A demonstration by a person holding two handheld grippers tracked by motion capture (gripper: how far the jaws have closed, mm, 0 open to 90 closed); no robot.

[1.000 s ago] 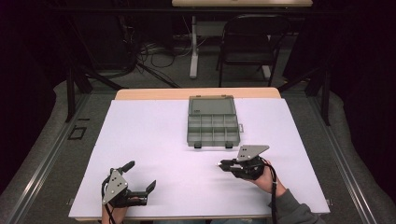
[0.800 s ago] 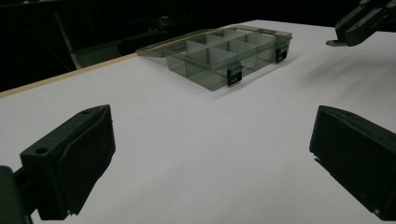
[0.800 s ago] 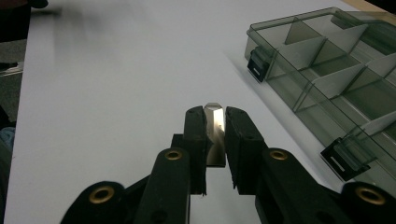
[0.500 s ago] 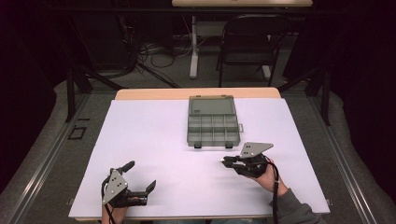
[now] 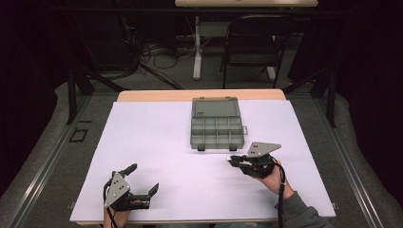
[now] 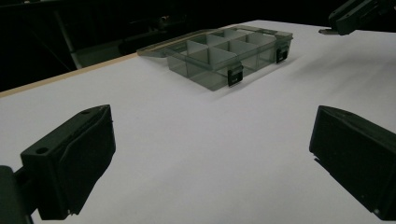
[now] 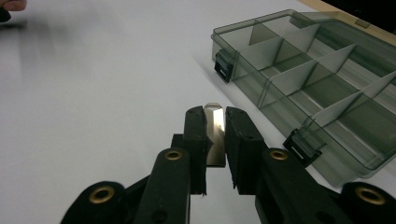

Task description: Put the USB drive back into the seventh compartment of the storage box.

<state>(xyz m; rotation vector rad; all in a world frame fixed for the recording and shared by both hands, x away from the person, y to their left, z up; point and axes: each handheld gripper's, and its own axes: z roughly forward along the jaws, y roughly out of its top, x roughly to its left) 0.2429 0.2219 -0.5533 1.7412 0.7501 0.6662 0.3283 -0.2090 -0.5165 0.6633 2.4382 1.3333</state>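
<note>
Right gripper view: right gripper (image 7: 215, 122) pinches a small flat divider plate (image 7: 214, 133) upright between its pads, just short of the open organizer box (image 7: 299, 79) on the white tabletop (image 7: 93, 116). Judged next: line the plate up with a slot, lower it squarely. Left gripper (image 5: 142, 187) rests spread wide, holding nothing.

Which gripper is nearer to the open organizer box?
Right. The right gripper is just below the organizer box, near its latched front corner; the left gripper sits far away at the table's near-left edge.
</note>
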